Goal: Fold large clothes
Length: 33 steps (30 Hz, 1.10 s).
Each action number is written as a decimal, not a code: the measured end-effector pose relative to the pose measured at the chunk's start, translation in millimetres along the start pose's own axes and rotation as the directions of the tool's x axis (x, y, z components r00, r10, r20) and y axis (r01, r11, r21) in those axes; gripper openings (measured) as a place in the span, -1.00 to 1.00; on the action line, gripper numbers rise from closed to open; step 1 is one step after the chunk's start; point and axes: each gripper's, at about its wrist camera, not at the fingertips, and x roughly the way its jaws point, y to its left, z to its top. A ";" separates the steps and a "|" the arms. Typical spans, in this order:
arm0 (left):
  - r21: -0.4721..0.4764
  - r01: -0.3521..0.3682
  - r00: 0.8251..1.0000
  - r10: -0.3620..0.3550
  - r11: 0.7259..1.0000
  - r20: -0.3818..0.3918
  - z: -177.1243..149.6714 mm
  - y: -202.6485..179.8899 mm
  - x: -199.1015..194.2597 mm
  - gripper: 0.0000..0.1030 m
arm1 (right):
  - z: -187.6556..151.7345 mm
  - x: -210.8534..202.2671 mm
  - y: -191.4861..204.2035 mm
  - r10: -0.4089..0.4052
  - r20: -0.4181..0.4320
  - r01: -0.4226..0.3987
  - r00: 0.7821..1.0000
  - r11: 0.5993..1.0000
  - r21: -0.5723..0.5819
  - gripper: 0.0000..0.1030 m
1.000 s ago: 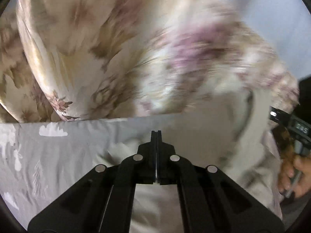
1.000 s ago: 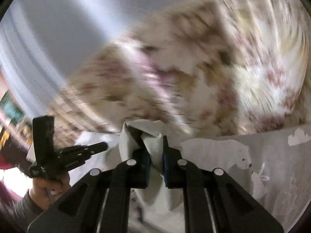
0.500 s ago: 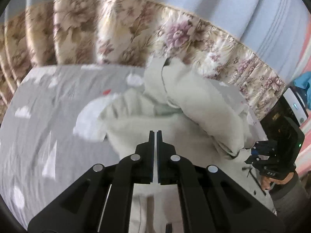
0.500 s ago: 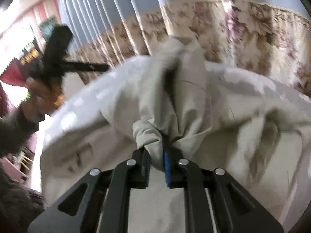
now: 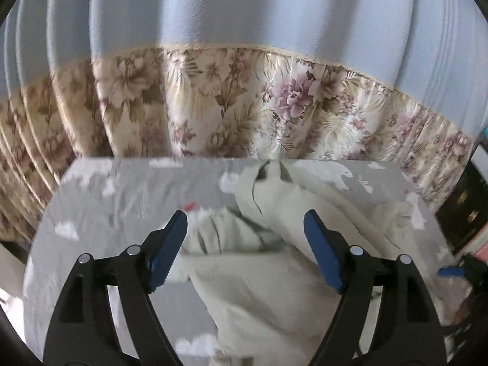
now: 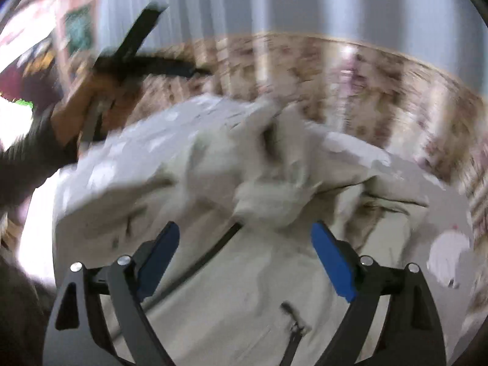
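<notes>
A large cream-coloured jacket (image 5: pixel 274 274) lies crumpled on a grey bedsheet (image 5: pixel 122 201) printed with white clouds. My left gripper (image 5: pixel 245 222) hovers over the garment's left part, its blue-padded jaws opening wide with nothing pressed between them. In the right wrist view the same jacket (image 6: pixel 228 289) shows a dark zipper (image 6: pixel 289 335) and fills the lower frame. My right gripper (image 6: pixel 244 231) is above it, jaws opening, the cloth loose below the pads. The other gripper's black body (image 6: pixel 137 52) and the hand holding it appear blurred at upper left.
A floral curtain band (image 5: pixel 244 100) under pale blue drapes (image 5: pixel 244 9) hangs right behind the bed's far edge. A dark object (image 5: pixel 463 213) stands beyond the bed's right side. A white bear print (image 6: pixel 445 253) marks the sheet at right.
Both grippers were shut, the right one pinching a fold of the jacket; both now stand wide apart and the cloth has dropped onto the bed. Both views pulled back from the garment.
</notes>
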 end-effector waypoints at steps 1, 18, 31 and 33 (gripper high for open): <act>0.004 -0.013 1.000 0.013 1.000 0.001 4.9 -0.8 6.9 0.52 | 14.4 6.9 -17.0 -0.035 0.020 0.033 0.999 0.996 0.077 0.72; -0.075 -0.104 0.994 0.103 0.992 -0.021 -12.5 38.5 15.3 0.90 | 121.3 145.0 -26.6 0.061 0.057 -0.075 0.997 0.952 0.298 -0.89; -0.079 -0.122 0.992 0.125 0.989 0.028 -58.1 73.5 -69.9 0.94 | 16.3 31.7 69.4 0.433 0.102 -0.438 0.896 0.898 0.034 0.55; -0.063 -0.102 0.995 0.103 0.993 0.006 -62.3 69.3 -61.2 0.94 | 11.5 29.4 59.1 0.296 0.115 -0.307 0.948 0.946 0.099 0.56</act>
